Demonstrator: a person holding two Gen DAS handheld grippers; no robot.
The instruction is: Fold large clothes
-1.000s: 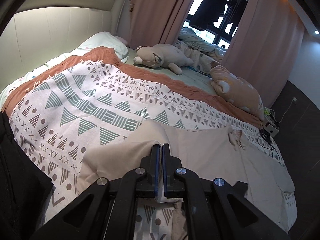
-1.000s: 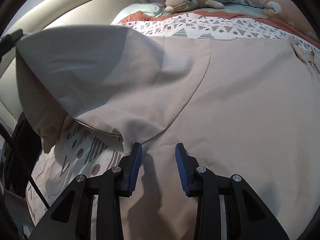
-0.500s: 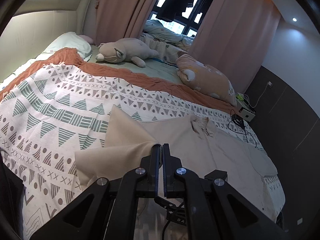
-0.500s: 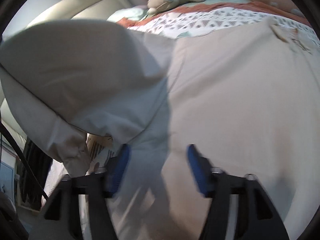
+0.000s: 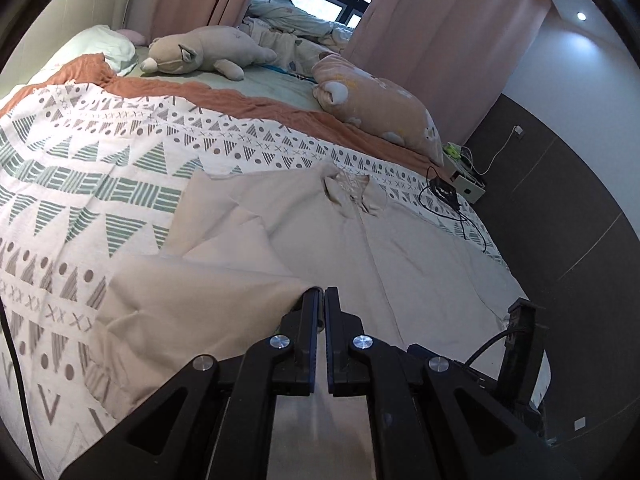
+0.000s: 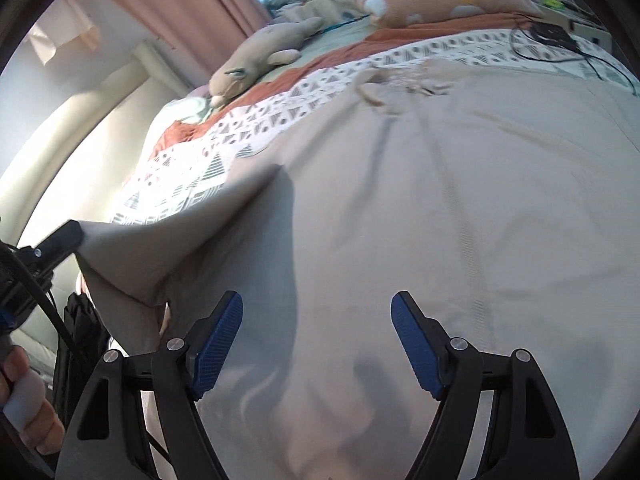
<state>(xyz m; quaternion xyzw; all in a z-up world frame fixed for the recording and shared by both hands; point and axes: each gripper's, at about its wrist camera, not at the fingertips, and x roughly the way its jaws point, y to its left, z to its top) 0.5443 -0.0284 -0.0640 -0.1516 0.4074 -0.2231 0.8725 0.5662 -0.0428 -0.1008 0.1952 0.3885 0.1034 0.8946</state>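
Nearest, our left gripper [image 5: 321, 300] is clamped shut on a fold of the shirt [image 5: 400, 248], pinching its beige edge and lifting it off the bed; our right gripper [image 6: 316, 320] hangs over the shirt with its jaws wide apart and nothing between them; the shirt lies spread flat on the patterned blanket [image 5: 100, 168], collar [image 5: 352, 192] toward the far side; beyond it rest a plush toy [image 5: 208, 50] and a pink pillow [image 5: 380, 104]; curtains [image 5: 440, 32] hang behind.

Both wrist views low, near, angled down, sharing beige garment [image 5: 400, 248]
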